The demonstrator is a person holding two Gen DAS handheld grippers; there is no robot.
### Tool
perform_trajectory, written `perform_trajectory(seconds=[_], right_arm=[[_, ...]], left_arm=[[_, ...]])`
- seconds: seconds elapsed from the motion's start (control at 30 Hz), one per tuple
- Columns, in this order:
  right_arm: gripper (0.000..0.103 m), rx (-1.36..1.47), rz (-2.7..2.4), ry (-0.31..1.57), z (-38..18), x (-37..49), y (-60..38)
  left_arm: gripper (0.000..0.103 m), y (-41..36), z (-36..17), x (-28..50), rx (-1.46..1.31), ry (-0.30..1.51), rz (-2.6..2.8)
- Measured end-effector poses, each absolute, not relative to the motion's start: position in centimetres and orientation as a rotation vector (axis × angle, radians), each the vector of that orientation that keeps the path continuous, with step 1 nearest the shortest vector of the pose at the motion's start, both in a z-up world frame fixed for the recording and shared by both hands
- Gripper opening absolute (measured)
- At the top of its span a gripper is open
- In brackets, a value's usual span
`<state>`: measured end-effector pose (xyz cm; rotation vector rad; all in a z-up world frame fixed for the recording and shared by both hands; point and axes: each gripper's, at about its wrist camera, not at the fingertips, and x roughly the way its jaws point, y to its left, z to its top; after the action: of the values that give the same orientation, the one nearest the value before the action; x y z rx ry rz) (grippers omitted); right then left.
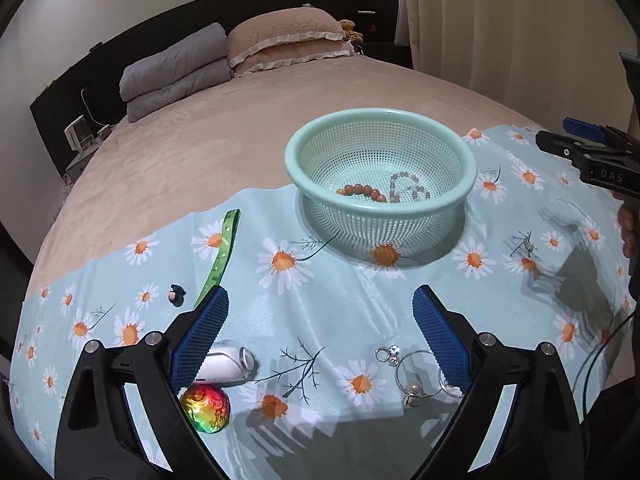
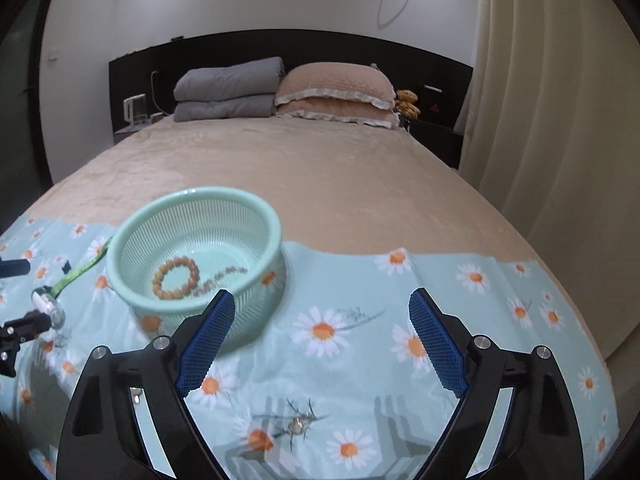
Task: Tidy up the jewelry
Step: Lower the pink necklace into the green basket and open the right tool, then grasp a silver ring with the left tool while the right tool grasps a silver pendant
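Basket [image 1: 380,168]: on the daisy cloth [image 1: 320,300], holding my brown bead bracelet [image 1: 362,192] and a pale one [image 1: 408,188].
Left gripper [image 1: 320,320]: spread wide, empty, above hoop earrings [image 1: 416,372].
Right gripper [image 2: 322,320]: wide, empty, small pendant [image 2: 297,426] below.

A: Colours, quick. I see a mint-green mesh basket [image 1: 380,152], and the cloth [image 1: 320,300] is pale blue with white, orange-centred daisies.

B: Beads inside?

A: A brown bead bracelet [image 2: 176,278] and a greyish-pink bead strand [image 1: 406,188].

B: Cloth's left edge?

A: A green strap [image 1: 220,256], a rainbow foil ball [image 1: 205,408], a white case [image 1: 224,366]. Silver hoops [image 1: 416,372] near the front edge. My finger pads [image 1: 202,336] are blue, on black frames.

B: The bedspread?

A: The bedspread [image 2: 280,160] is beige.
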<state>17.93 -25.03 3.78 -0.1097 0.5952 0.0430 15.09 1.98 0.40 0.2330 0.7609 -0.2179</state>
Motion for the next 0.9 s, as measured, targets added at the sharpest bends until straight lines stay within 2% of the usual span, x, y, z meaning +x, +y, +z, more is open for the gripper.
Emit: perform_trajectory(seconds=[0.17,0.27,0.33,0.37,0.43,0.53,0.73,0.87,0.9], right_arm=[[0.065,-0.048,0.105,0.641,1.2,15.2,-25.8],[0.051,-0.057,0.141,0.670,-0.3,14.1,-25.5],[0.032,-0.073,0.153,0.721,-1.8,14.3,-25.2],[0.030,-0.081,0.156,0.749,-2.5,14.5,-25.0],[0.028,-0.093,0.175,0.782,-3.8,14.8,-24.8],[0.028,-0.100,0.176,0.781,-4.7,14.9,-24.8],[0.028,-0.100,0.198,0.822,-6.0,15.8,-25.1],[0.029,-0.134,0.168,0.828,-6.8,16.3,-24.9],[0.029,-0.135,0.167,0.841,-7.2,16.6,-24.9]], left_arm=[[0.089,1.1,-1.3,13.7,0.262,0.752,-0.238],[0.085,0.7,-2.0,13.7,0.245,0.758,-0.259],[0.084,0.6,-2.4,13.9,0.228,0.763,-0.277],[0.084,0.4,-2.7,13.9,0.223,0.765,-0.287],[0.078,0.1,-3.3,13.8,0.225,0.770,-0.301],[0.077,-0.2,-4.0,13.7,0.238,0.759,-0.310],[0.069,-0.5,-4.9,13.5,0.230,0.740,-0.330],[0.069,-0.5,-5.6,13.9,0.196,0.764,-0.367],[0.064,-0.5,-5.9,14.1,0.184,0.777,-0.379]])
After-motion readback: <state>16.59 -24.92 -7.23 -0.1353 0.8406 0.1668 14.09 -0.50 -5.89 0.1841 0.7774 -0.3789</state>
